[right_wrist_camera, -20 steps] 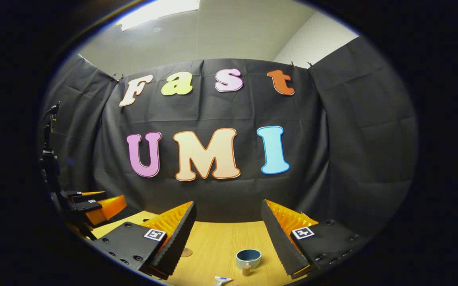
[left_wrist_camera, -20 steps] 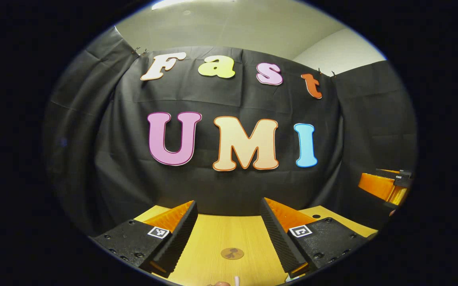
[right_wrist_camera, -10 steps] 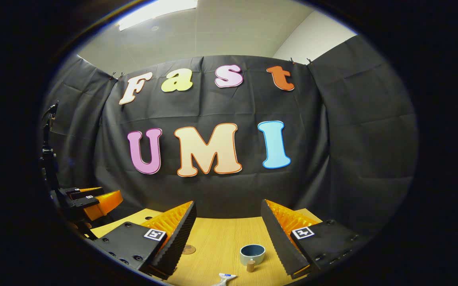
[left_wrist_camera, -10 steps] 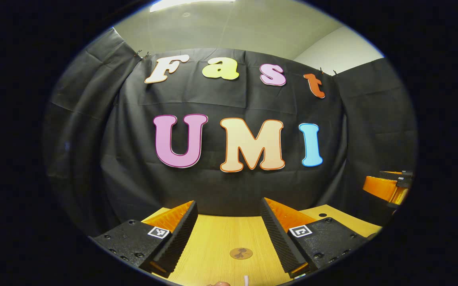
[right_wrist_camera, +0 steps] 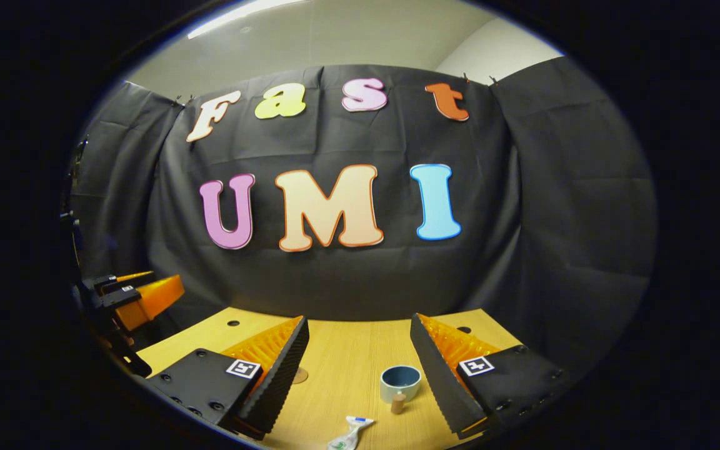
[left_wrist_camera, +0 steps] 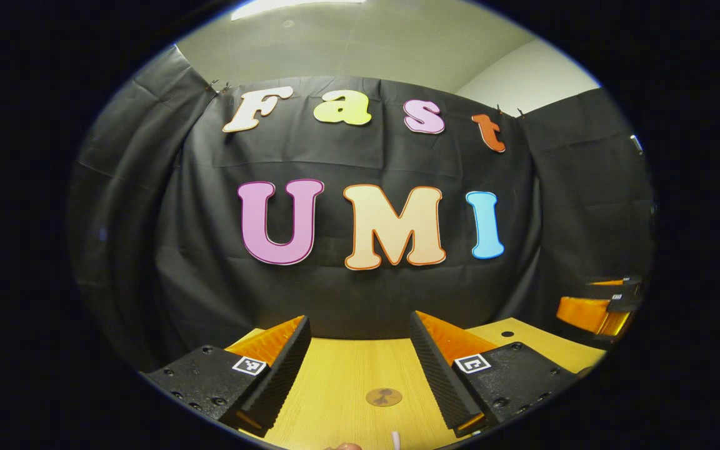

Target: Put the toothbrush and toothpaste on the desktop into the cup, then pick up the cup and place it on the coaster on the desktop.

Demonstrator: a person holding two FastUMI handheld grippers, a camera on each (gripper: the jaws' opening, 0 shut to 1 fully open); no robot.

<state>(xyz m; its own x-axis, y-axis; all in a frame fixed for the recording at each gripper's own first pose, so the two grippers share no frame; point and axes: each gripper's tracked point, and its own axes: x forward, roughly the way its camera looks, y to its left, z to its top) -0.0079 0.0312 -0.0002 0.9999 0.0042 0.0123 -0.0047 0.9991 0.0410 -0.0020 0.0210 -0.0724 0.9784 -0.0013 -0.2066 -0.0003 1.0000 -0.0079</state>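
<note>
Cup (right_wrist_camera: 400,383) sits mid-table, toothpaste (right_wrist_camera: 349,433) near the front edge, bare wood between. Right gripper (right_wrist_camera: 360,375) and left gripper (left_wrist_camera: 360,375) gape wide, holding nothing.

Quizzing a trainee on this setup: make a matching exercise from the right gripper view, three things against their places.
Things:
1. cup
2. toothpaste
3. coaster

Places:
A. lying flat on the desktop at the near edge of the view
B. half hidden beside the left finger of the right gripper
C. upright between the fingers, closer to the right one, a small cork-like cylinder in front of it

Pairs: 1-C, 2-A, 3-B
</note>
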